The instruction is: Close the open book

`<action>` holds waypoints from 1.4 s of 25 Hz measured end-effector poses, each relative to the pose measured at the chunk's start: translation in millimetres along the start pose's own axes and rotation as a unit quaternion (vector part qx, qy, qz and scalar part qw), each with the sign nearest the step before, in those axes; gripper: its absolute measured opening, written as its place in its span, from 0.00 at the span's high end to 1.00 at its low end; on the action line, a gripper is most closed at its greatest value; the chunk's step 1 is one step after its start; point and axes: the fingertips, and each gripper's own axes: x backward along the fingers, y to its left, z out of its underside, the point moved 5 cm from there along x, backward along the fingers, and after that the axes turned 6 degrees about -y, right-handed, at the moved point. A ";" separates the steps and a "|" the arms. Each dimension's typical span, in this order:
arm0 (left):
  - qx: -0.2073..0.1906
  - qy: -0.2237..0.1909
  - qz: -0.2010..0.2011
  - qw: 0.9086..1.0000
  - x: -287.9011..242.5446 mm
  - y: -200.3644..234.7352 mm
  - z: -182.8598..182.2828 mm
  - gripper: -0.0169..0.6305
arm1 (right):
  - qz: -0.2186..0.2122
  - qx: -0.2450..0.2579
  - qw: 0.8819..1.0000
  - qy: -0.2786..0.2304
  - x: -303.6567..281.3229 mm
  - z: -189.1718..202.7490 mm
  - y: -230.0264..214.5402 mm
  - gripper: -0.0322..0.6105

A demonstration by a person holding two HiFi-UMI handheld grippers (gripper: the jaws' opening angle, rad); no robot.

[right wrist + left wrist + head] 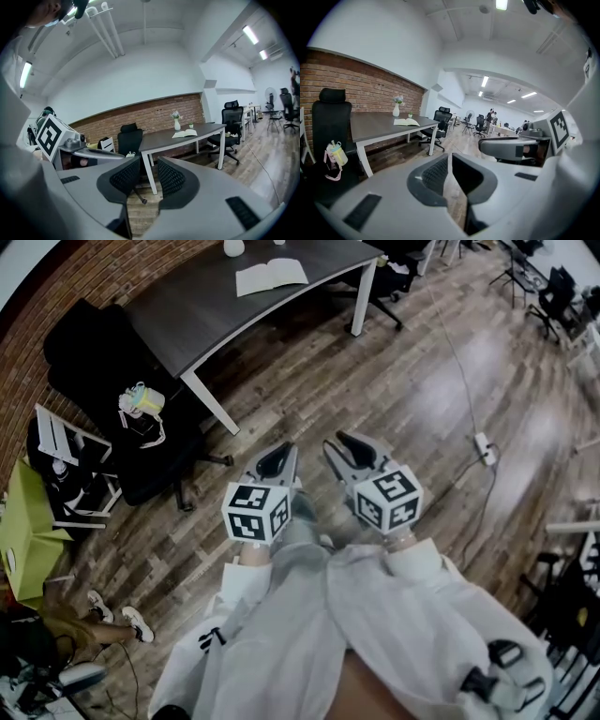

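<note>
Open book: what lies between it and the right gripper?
Just bare wooden floor, then the desk and its near edge, seen in the head view.

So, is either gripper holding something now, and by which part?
Nothing is held. The left gripper is shut and empty, the right gripper open and empty. The open book lies untouched on the table.

A dark grey desk with white legs stands along a red brick wall on the brown wood-plank floor. A white vase of flowers sits on the desk near the wall. A black high-backed office chair beside the desk carries a pale green-and-yellow bottle. A white power strip lies on the floor, well apart.
</note>
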 end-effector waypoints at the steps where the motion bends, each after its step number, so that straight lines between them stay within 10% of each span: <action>1: -0.001 0.000 0.000 1.000 -4.8 4.4 -1.5 0.96 | -0.001 -0.001 1.000 0.000 -5.4 -0.6 -3.4 0.80; 35: -0.001 0.007 0.058 0.998 -160.2 233.6 -104.3 0.83 | 0.052 0.000 0.999 0.004 -262.8 -72.4 -81.8 0.80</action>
